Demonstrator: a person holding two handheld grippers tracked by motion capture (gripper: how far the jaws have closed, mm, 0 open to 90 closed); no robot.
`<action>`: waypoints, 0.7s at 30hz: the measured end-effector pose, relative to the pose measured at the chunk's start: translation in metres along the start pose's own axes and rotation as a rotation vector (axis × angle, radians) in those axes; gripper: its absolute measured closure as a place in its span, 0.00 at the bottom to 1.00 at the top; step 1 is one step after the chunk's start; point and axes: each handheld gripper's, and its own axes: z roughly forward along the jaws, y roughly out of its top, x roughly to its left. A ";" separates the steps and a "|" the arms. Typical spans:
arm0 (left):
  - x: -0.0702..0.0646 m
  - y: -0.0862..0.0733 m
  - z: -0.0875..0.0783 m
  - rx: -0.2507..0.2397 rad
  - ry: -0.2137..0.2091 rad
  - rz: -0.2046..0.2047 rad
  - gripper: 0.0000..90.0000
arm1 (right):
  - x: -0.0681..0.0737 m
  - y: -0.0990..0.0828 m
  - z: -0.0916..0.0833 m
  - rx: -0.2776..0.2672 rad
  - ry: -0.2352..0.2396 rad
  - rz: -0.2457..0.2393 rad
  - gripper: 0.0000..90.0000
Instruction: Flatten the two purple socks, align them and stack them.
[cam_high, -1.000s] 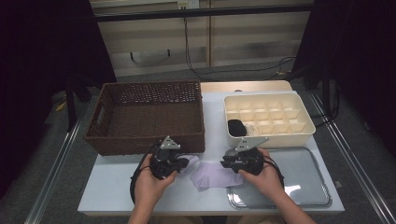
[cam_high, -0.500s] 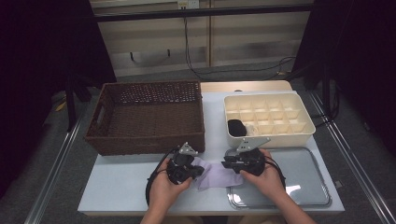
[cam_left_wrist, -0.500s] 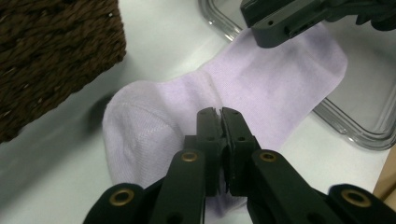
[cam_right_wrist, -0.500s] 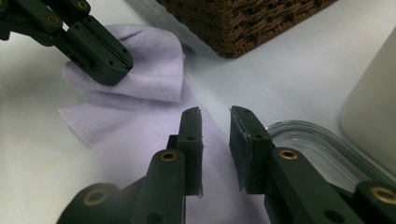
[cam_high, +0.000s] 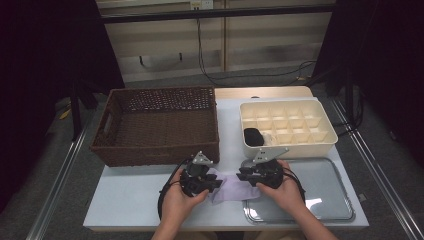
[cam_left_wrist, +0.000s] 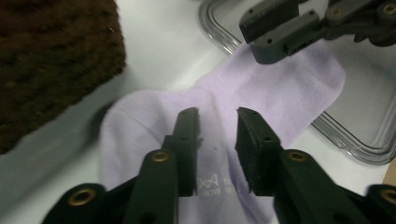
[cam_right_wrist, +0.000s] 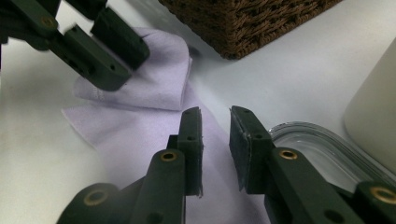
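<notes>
One lilac sock (cam_high: 231, 186) lies flat on the white table (cam_high: 125, 195), between the two grippers at the near edge, its far end lapping onto the rim of the single metal tray (cam_high: 325, 200); one end of it is folded back over itself. The left gripper (cam_high: 216, 181) hovers over the sock with its jaws parted and nothing pinched between them; they have just been opening. The right gripper (cam_high: 242, 176) sits at the sock's other end, jaws apart with a narrow gap, and its own view seems to show the pads clear of the fabric, though the angle is too low to be sure. Behind them stand one brown wicker basket (cam_high: 157, 125) and one cream divided box (cam_high: 285, 127), with one dark bundle (cam_high: 253, 136) in a near-left compartment. The table is pale and smooth, with a wooden board at its far edge; beyond it are a grey floor, trailing cables, a light panelled wall and dark curtains at both sides.
</notes>
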 end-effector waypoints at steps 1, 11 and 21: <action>0.001 0.001 -0.002 -0.010 0.013 0.005 0.69 | 0.000 0.000 0.000 0.000 -0.001 0.002 0.82; 0.024 -0.007 -0.020 -0.029 0.111 -0.041 0.66 | 0.000 0.000 0.002 0.003 0.002 0.001 0.82; 0.031 -0.017 -0.008 0.055 0.091 -0.073 0.88 | 0.000 -0.001 0.002 0.004 0.000 -0.003 0.82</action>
